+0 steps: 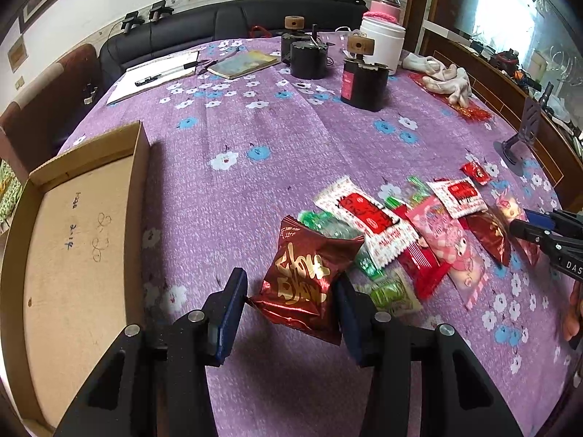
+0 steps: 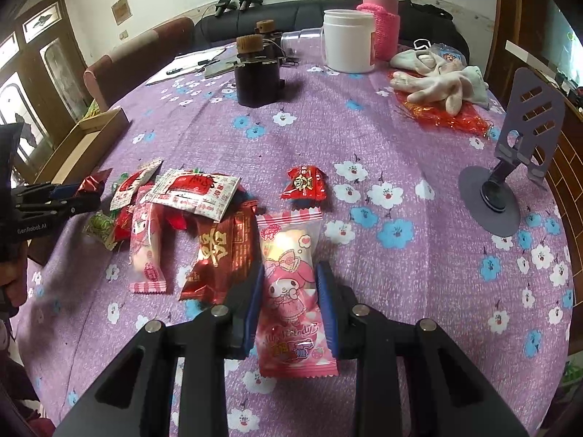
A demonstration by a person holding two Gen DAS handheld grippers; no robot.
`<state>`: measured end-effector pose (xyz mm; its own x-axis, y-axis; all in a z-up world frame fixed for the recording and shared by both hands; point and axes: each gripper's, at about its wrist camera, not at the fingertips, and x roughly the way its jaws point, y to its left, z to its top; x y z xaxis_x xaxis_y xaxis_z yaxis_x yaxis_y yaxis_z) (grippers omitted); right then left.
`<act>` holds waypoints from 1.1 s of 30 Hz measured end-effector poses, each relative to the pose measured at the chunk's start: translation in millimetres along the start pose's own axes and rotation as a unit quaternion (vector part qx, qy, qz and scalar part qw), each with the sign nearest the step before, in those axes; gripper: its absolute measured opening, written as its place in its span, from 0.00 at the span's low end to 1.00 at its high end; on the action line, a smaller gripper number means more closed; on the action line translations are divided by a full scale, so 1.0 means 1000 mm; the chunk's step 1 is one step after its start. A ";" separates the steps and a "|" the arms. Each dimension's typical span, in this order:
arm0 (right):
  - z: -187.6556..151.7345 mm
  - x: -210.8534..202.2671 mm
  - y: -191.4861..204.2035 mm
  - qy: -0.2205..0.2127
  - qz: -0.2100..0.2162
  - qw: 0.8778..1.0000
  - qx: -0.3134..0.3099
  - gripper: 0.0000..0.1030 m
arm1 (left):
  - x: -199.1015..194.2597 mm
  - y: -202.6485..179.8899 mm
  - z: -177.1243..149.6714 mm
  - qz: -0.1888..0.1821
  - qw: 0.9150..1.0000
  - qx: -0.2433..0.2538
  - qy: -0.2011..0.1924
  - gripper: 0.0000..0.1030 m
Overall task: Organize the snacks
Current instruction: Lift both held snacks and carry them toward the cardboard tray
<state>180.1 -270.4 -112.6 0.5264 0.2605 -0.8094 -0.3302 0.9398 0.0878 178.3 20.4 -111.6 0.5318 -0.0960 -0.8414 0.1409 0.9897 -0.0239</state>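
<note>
Purple floral tablecloth covers the whole table and carries everything else. Open cardboard box sits at the table's left edge in the left wrist view, bare inside except some pen scribbles, well apart from the snacks. Further back: white tub w/ pink-sleeved flask just behind it, black canister w/ a wooden-topped piece on it, pale gloves lying on red foil, grey phone stand near the right edge. Snack pile lies in the near-middle of the cloth: white-and-red packets, green wrappers, pink ones, dark red ones, overlapping each other; a small red candy lies apart from the pile, toward the far side. Left gripper is clamped on a dark red packet w/ gold lettering, pads pressing both sides, pkt lifted clear of the cloth and tilted, just left of the pile, box off to its left. Right gripper is closed on a pink Melody candy packet, pads pinching its sides, pkt pointing away from the cam, above the cloth just right of the dark red and pink packets still lying there.
</note>
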 end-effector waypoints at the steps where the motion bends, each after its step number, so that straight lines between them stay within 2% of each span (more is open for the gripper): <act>1: -0.001 -0.002 0.000 -0.001 0.000 1.000 0.001 0.27 | -0.001 -0.001 -0.002 0.001 1.000 0.000 0.000 0.49; 15: -0.009 -0.034 0.025 -0.030 0.026 0.999 0.001 0.27 | -0.041 -0.015 -0.021 0.028 0.999 -0.008 -0.040 0.49; 33: -0.023 -0.055 0.059 -0.044 0.049 0.998 -0.005 0.27 | -0.080 -0.002 -0.044 0.056 0.995 -0.036 -0.078 0.49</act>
<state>113.8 -234.6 -75.7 0.5581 0.3693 -0.7430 -0.3910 0.9069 0.1571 98.5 30.6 -68.3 0.6644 0.0056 -0.7474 0.0166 0.9996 0.0222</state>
